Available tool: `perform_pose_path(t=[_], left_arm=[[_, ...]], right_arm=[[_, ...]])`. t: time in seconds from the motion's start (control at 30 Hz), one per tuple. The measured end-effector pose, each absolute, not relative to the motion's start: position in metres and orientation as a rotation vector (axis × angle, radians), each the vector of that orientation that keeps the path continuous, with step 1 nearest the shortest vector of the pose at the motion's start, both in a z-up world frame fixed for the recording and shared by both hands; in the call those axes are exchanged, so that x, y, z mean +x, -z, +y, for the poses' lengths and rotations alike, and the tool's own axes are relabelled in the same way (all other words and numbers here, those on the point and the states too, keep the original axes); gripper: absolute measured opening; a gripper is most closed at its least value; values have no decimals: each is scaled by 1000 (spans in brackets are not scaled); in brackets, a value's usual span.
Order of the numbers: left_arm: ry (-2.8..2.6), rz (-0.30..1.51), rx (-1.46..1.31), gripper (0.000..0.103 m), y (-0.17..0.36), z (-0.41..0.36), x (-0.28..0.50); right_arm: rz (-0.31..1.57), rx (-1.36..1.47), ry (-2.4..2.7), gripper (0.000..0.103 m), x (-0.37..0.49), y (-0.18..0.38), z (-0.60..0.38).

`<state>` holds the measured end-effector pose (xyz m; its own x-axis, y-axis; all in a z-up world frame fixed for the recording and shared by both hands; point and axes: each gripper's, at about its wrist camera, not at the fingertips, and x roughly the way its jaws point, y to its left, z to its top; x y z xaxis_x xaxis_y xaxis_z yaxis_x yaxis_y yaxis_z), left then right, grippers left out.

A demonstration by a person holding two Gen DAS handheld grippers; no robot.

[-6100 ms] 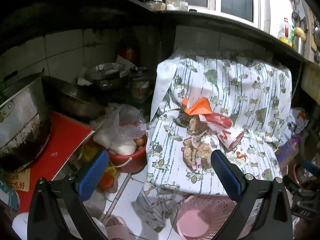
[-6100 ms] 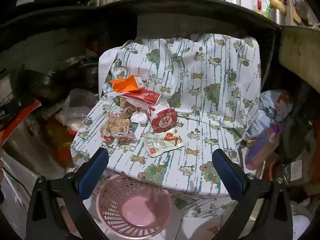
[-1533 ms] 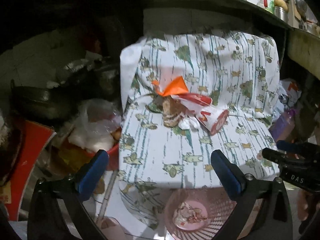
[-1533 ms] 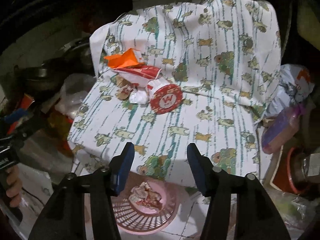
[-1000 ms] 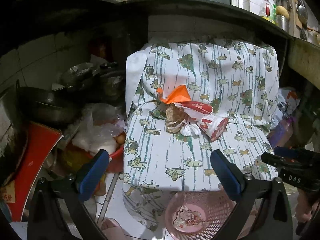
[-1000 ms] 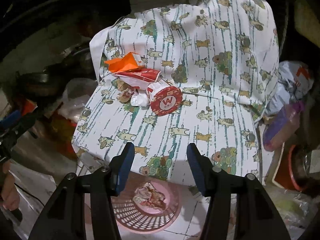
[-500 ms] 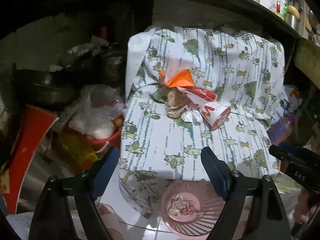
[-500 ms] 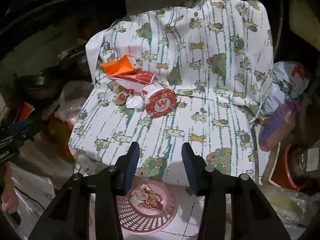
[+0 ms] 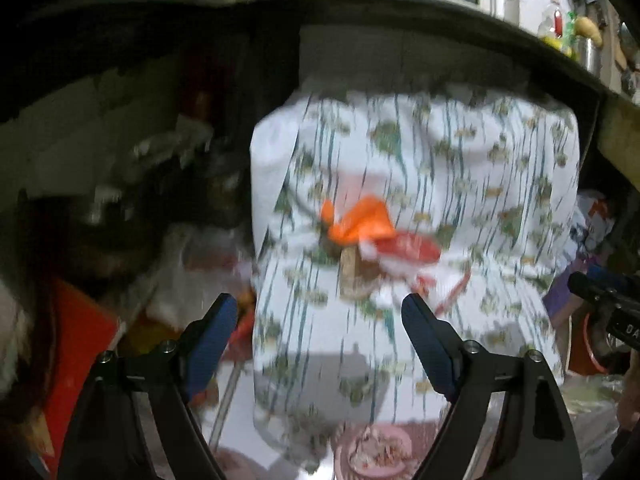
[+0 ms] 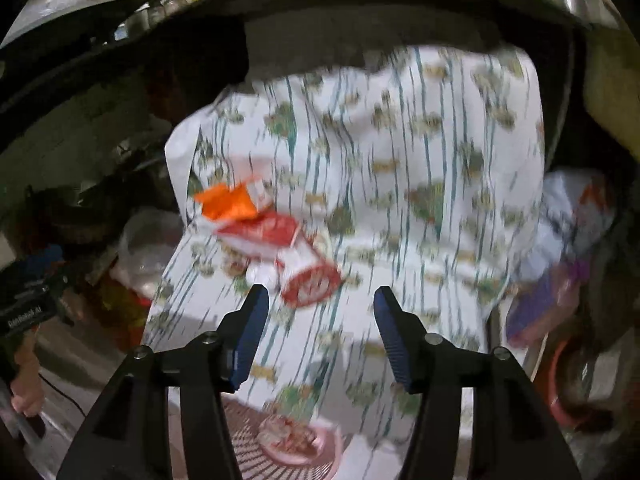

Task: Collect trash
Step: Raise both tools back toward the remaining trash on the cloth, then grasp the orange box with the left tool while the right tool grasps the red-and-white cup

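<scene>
Trash lies in a pile on a cloth-covered seat: an orange wrapper, a red and white paper cup on its side, a red packet and a brown crumpled paper. A pink basket with some trash in it stands on the floor below the seat's front edge. My left gripper is open and empty, in front of the brown paper. My right gripper is open and empty, just in front of the cup. Both views are blurred.
Pots and a pan sit in the dark at the left. A red board and a plastic bag are at the left of the seat. A purple bottle and bags lie at the right. A dark counter edge runs overhead.
Both grippers have moved closer to the trash pile. The left gripper's fingers have narrowed a little; the basket has slid lower in both views.
</scene>
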<state>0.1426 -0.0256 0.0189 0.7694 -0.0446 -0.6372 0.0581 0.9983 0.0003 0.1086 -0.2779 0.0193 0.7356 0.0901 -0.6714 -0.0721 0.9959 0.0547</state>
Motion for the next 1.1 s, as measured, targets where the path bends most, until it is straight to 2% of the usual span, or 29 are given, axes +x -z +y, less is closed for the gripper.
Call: perform_pose_path(t=[0.2, 0.3, 0.37, 0.6, 0.73, 1.1], left_arm=[[50, 598, -16, 86, -36, -23, 172], [94, 682, -30, 86, -17, -21, 194], [153, 749, -10, 86, -6, -24, 209], [100, 746, 89, 87, 9, -37, 246], [67, 818, 113, 87, 27, -35, 273], [87, 969, -19, 87, 56, -11, 323]], right_arm=[[680, -19, -60, 54, 138, -32, -267], [706, 16, -72, 54, 154, -17, -267], [753, 52, -83, 54, 166, 2, -269], [955, 197, -97, 54, 215, 59, -283], [1049, 216, -138, 55, 243, 84, -274], [1117, -38, -171, 59, 288, 127, -224]])
